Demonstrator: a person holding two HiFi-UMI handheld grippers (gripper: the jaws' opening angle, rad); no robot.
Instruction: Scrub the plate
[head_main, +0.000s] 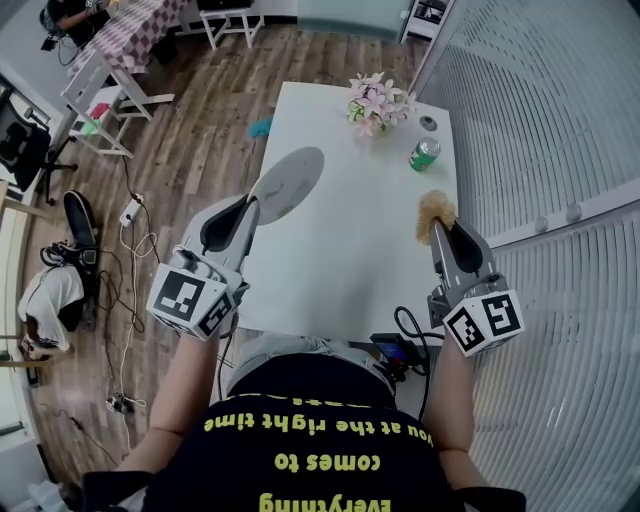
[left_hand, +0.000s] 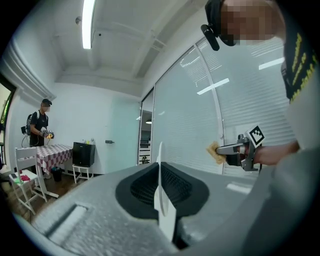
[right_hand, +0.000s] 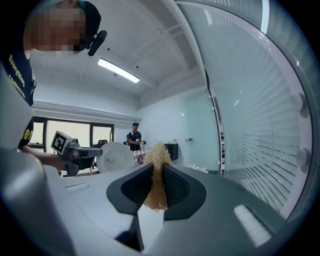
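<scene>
Cleanup under way over a white table (head_main: 340, 260): at left, I am clamping the left gripper (head_main: 255, 195) shut on the rim of the pale plate (head_main: 290, 180), which is hanging tilted in the air over the table's left edge, resting on nothing. At right, I am pinching a golden, fibrous scrubber (head_main: 435, 212) in the right gripper (head_main: 440, 232), its tuft sticking out past the jaw tips. Plate and scrubber are well apart.

To scrub well, I judge I should be turning the plate's face toward the tuft, bracing the rim grip against the push, and working in overlapping circles so the thin plate is not levered out of the jaws.

At the table's far end, pink flowers (head_main: 375, 102) are standing in a holder I cannot make out. To their right a green can (head_main: 424, 154) is standing upright, and I cannot tell whether anything is in it.
</scene>
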